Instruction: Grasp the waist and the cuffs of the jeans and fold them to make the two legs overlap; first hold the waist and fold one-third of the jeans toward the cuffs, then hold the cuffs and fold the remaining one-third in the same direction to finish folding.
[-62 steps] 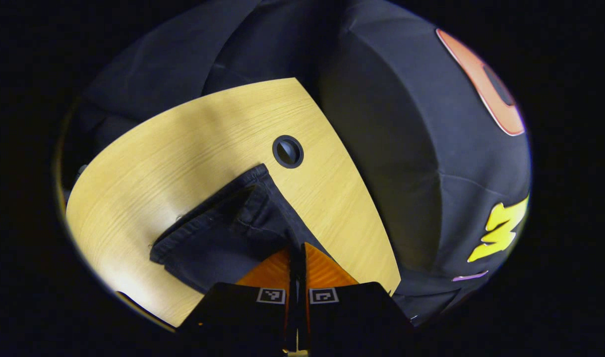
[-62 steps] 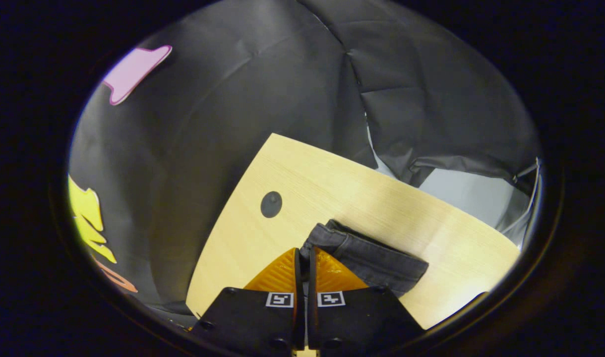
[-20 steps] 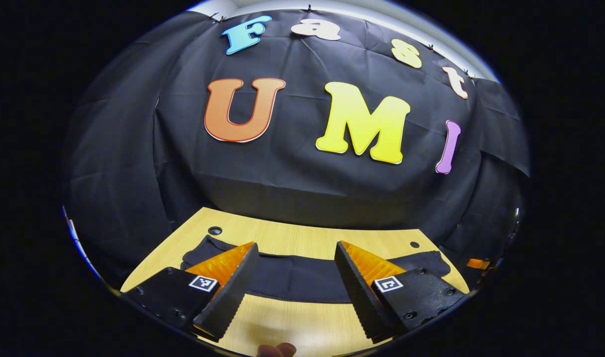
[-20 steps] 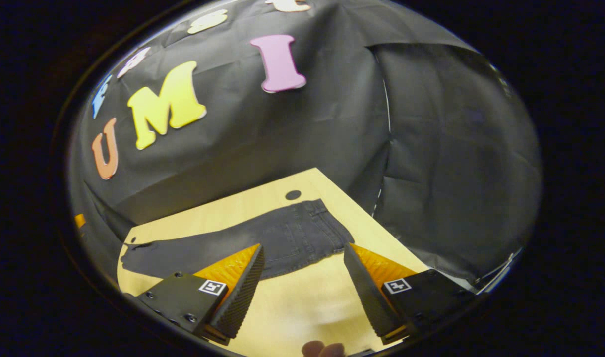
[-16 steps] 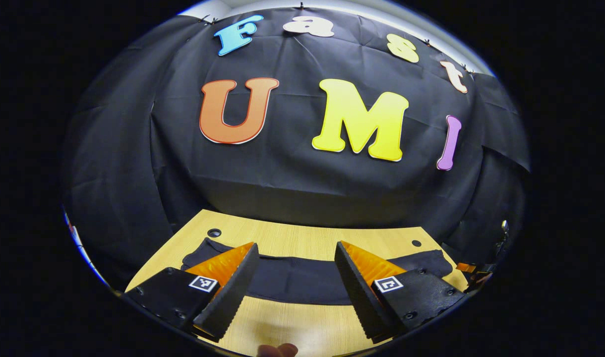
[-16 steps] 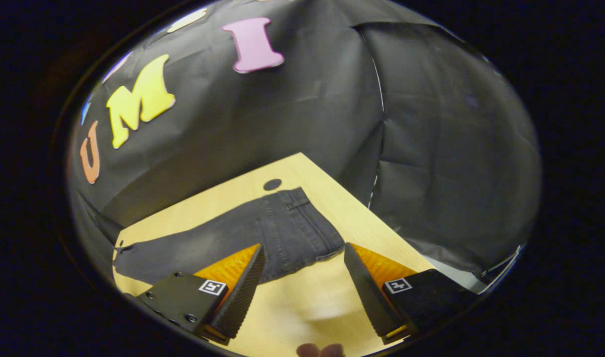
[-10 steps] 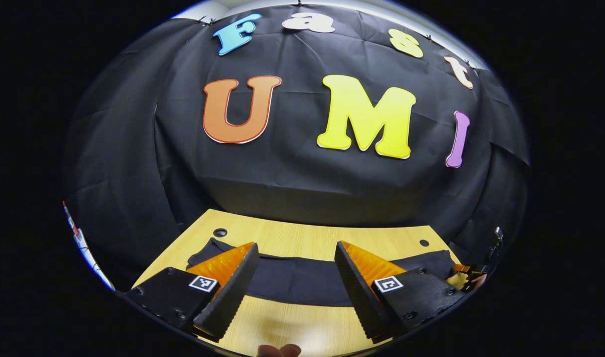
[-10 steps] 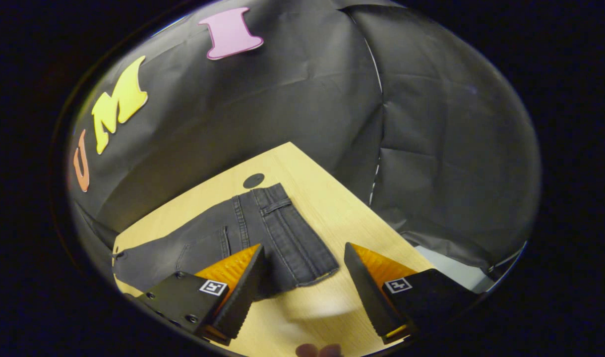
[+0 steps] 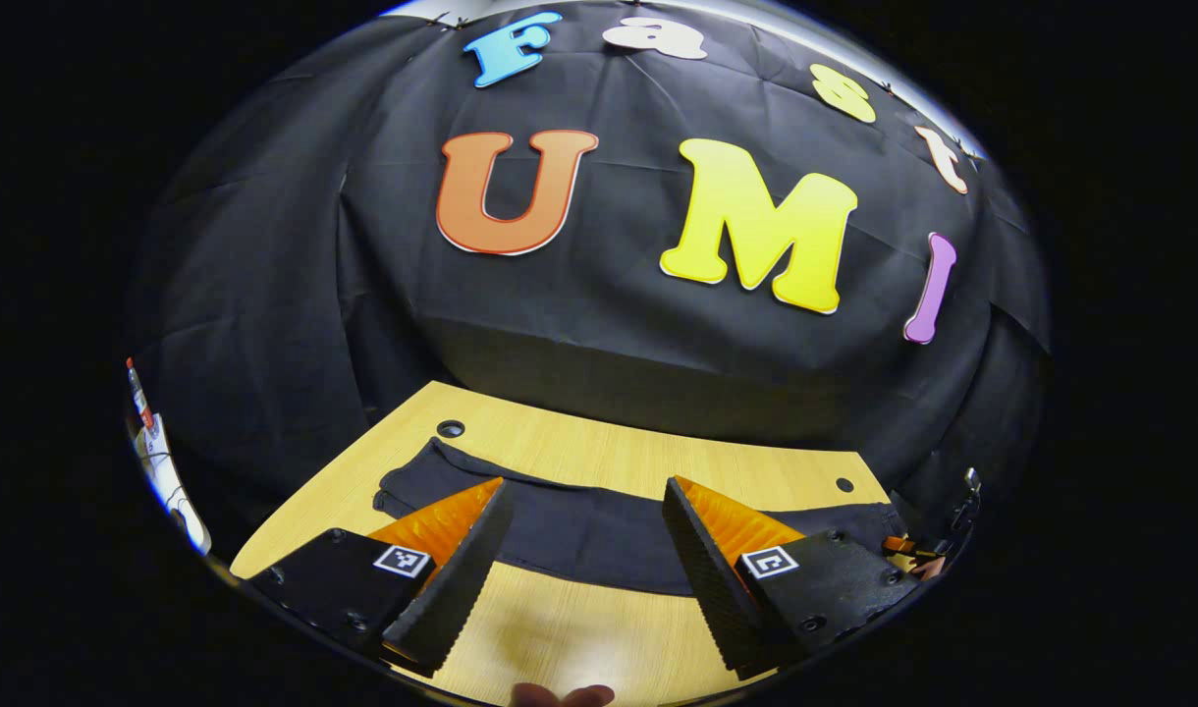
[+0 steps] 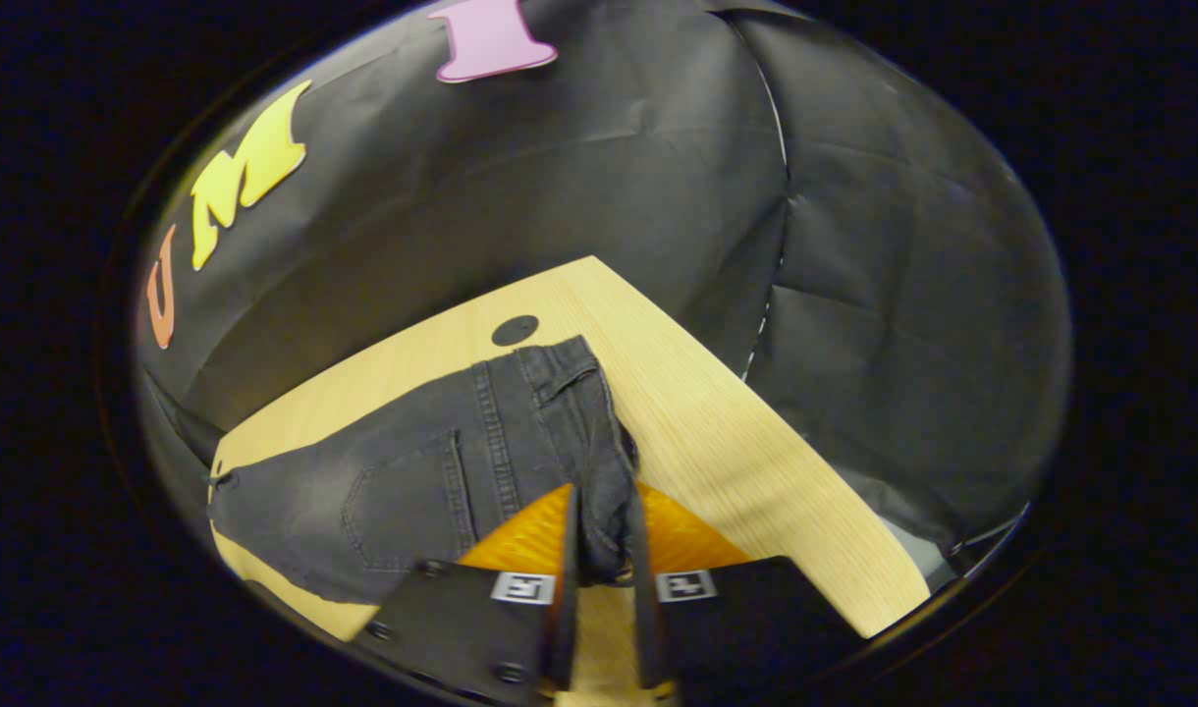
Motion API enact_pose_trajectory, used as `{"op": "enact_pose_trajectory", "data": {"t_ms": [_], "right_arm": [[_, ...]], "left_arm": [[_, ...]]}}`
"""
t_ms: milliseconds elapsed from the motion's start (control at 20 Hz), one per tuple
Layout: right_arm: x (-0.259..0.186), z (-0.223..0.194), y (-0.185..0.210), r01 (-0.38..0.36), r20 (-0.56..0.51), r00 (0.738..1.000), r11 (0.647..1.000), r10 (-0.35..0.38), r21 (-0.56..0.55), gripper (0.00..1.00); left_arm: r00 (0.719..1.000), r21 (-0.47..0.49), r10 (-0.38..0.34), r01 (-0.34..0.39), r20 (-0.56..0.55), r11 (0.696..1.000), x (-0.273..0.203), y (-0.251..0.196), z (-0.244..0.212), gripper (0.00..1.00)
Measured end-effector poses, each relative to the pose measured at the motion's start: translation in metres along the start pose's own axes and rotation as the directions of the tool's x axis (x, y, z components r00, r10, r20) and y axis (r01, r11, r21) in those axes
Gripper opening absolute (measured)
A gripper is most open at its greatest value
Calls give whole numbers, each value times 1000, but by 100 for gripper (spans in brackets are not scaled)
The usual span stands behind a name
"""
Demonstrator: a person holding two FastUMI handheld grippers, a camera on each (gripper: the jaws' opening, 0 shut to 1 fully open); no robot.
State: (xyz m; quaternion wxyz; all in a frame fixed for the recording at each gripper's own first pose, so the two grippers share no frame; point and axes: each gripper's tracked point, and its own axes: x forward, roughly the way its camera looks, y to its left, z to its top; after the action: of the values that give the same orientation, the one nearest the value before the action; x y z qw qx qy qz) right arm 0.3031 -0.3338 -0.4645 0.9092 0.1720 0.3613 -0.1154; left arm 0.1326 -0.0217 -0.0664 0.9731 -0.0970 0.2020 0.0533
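Right tool [image 10: 599, 550]: clenched on the waistband of the jeans [image 10: 442, 471], at the 6 o'clock edge of the right gripper view.
Left tool [image 9: 584, 550]: fingers spread wide, grasping nothing, above the bench [image 9: 579, 643].
Jeans: dark, flat along the wooden bench, cable hole [image 10: 515, 330] just beyond the waist.

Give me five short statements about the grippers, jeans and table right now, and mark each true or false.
1. The right gripper is shut on the jeans at the waist. True.
2. The left gripper is shut on the cuffs. False: its fingers stand apart, holding nothing.
3. The jeans lie on the wooden table. True.
4. The jeans are folded in thirds. False: they stretch long across the table.
5. A round hole lies beside the waist. True.
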Motion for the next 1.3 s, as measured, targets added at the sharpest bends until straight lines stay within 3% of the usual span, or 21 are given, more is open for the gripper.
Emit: {"op": "enact_pose_trajectory", "data": {"t_ms": [50, 150, 250, 300, 450, 600, 800, 950, 1050, 1300], "right_arm": [[-4, 3, 3, 19, -5, 1000, 999, -19, -28, 10], [-9, 7, 2, 22, -15, 1000, 999, -23, -41, 0], [-23, 20, 8, -1, 5, 1000, 1000, 1, -22, 4], [-40, 28, 17, -11, 24, 1000, 1000, 12, -25, 0], [-88, 63, 58, -25, 114, 993, 997, 34, -74, 4], [-139, 84, 128, -71, 184, 979, 989, 94, -126, 0], [-184, 92, 238, -152, 224, 955, 968, 196, -201, 4], [-200, 80, 317, -218, 228, 933, 940, 279, -261, 0], [-192, 55, 367, -238, 209, 928, 921, 309, -307, 4], [-159, -31, 461, -278, 89, 932, 850, 352, -447, 4]], "left_arm": [[1000, -9, 4, -4, 1, 1000, -3, 5, -1, 99], [1000, -24, 12, -12, 2, 1000, -8, 15, -5, 99], [1000, -38, 19, -18, 11, 999, -11, 27, -8, 99], [1000, -42, 21, -20, 15, 999, -14, 33, -9, 99], [1000, -60, 24, -23, 16, 998, -17, 54, -14, 99], [999, -68, 23, -20, 37, 998, -22, 77, -11, 99], [998, -80, 13, -8, 67, 997, -32, 106, -7, 99], [996, -28, 15, -12, 93, 1000, -41, 124, -3, 99], [994, -2, 16, -16, 109, 1000, -48, 138, -1, 98], [989, -50, 78, -72, 124, 996, -63, 178, -8, 99]]}}
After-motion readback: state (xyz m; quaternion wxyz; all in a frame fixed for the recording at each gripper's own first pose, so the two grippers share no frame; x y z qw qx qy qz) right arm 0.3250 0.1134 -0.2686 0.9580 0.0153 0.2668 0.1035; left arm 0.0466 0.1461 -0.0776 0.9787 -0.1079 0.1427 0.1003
